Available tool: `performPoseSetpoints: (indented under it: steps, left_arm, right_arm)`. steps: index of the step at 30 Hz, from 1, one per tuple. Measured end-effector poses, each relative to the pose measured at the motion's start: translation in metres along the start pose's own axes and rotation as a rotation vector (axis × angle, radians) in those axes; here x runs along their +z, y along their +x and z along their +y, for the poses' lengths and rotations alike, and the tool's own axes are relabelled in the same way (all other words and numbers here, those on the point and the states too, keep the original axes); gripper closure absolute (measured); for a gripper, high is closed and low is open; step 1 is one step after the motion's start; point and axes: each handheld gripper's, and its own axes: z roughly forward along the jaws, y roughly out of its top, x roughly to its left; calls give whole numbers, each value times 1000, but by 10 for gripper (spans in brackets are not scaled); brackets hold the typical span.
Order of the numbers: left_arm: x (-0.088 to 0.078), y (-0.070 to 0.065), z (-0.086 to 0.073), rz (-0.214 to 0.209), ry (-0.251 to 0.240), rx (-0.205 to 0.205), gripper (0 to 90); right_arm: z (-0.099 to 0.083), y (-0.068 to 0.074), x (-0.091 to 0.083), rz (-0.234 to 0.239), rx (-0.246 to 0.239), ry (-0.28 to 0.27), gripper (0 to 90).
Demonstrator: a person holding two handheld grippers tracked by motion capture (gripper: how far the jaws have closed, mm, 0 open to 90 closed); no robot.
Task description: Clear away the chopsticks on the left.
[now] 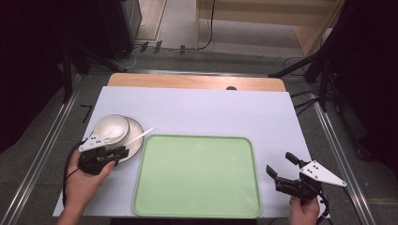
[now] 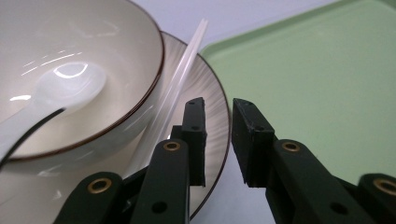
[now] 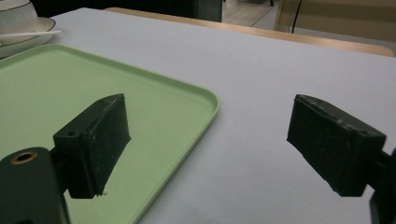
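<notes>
left side of the desk (image 1: pixel 197 105): left tool (image 1: pixel 123 152) sits at the near right edge of the plate (image 1: pixel 137 132), jaws narrow with a slim gap, nothing between them; in the left gripper view the plate rim runs just under the jaw tips. bowl (image 1: pixel 111 127) stands on the plate, left of centre. white spoon (image 1: pixel 110 134) lies in the bowl, its scoop resting on the bowl floor, handle running toward the near left. chopsticks (image 1: pixel 139 137) lie across the right part of the plate just beside the bowl, long axis running from near left to far right, far end pointing past the plate rim toward the far left corner of the tray (image 1: pixel 197 176). tray is green, at the near middle of the desk, just right of the plate. right tool (image 1: pixel 281 166) hovers just off the near right corner of the tray, jaws wide, holding nothing.
</notes>
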Motion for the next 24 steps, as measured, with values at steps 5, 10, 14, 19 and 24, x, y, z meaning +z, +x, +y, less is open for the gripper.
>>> performPoseSetpoints:
  steps: [5,10,14,19,24]
  left_arm:
    - [-14,15,-6,17,37,-3,810]
    - [-24,26,-10,38,36,-25,814]
    - [-20,26,-12,50,56,-15,805]
    - [-17,27,-13,62,66,-9,802]
    - [-14,26,-15,71,83,-3,807]
  right_arm:
    - [0,0,0,-2,2,0,131]
    - [0,1,1,1,-5,2,131]
    - [1,2,2,1,-9,9,131]
    - [1,3,3,-1,-9,13,131]
    - [1,2,3,0,-9,13,131]
